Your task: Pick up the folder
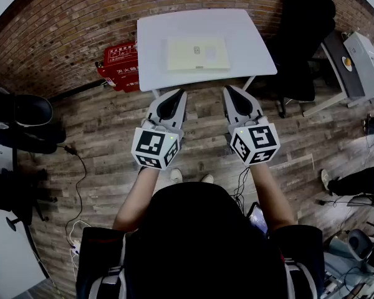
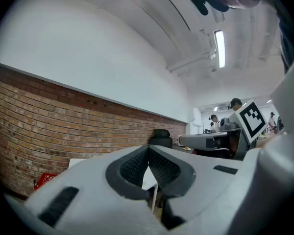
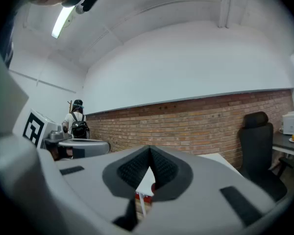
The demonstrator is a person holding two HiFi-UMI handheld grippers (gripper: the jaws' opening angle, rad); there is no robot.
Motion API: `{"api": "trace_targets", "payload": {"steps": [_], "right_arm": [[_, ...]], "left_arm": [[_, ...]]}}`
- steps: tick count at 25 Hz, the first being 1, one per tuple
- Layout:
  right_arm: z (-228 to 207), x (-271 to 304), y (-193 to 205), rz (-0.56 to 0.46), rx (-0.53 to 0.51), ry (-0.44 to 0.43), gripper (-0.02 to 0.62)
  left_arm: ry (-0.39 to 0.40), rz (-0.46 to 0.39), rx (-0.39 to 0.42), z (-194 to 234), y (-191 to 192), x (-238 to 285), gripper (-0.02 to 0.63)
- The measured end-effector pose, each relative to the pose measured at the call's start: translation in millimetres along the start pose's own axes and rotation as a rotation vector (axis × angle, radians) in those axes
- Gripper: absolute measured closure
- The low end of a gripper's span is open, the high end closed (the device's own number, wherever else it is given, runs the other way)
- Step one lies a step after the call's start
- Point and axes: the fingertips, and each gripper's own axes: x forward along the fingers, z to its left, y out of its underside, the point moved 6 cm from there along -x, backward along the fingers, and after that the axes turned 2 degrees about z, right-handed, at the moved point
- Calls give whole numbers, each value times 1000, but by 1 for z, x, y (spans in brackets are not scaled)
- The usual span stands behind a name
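A pale cream folder (image 1: 197,54) lies flat in the middle of a small white table (image 1: 156,73) against the brick wall. My left gripper (image 1: 172,96) and right gripper (image 1: 232,94) are held side by side over the wooden floor, short of the table's near edge, both pointing level toward it. Each one is shut with nothing between its jaws. In the left gripper view the left gripper (image 2: 149,156) shows its tips touching, and part of the white table (image 2: 149,179) peeks through below them. The right gripper (image 3: 150,158) looks the same in the right gripper view.
A red box (image 1: 119,66) stands on the floor left of the table. A black office chair (image 1: 302,39) sits to its right, with a desk (image 1: 355,64) beyond. Cables (image 1: 78,185) run over the floor at the left. People stand in the distance.
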Motion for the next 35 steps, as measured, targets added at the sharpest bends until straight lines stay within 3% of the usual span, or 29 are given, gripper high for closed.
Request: {"api": "trace_targets", "payload": {"steps": [14, 35], "right_arm": [[-8, -4, 4, 1, 19, -50, 568], [-53, -25, 24, 37, 14, -148, 568]], "left_arm": [[-26, 5, -5, -5, 1, 7, 588], [-73, 49, -17, -57, 21, 31, 588]]}}
